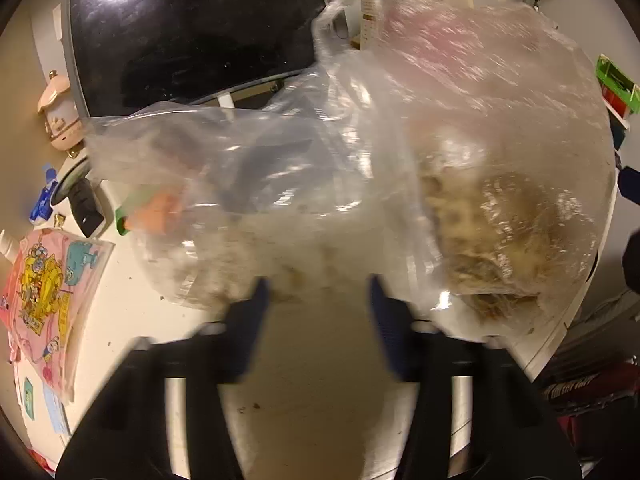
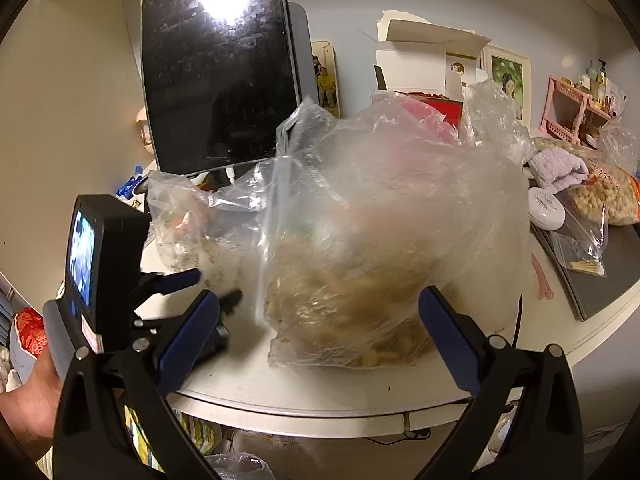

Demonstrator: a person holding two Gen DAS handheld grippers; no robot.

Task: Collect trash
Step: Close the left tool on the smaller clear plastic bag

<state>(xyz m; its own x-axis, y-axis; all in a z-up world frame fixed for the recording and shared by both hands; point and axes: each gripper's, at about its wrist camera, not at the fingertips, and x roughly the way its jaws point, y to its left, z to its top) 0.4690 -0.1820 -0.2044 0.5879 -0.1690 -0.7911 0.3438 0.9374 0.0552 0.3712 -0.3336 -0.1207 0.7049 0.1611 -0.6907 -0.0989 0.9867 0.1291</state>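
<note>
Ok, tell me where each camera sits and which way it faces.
Left wrist: on the left gripper, angled down along its open fingers at the clear trash bag on the white table; only the gripper shows.
Right wrist: on the right gripper, lower, near the table edge, facing the wall; shows its open fingers, the left gripper and the person's left hand.
Shared: trash bag, table and the dark monitor.

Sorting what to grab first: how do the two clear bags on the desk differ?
The big bag bulges with brownish scraps; the smaller bag beside it on the left lies flatter, holding crumbs and something orange. The big one rises taller and sits nearer the desk edge. Both are clear, crinkled plastic; neither is gripped.
</note>
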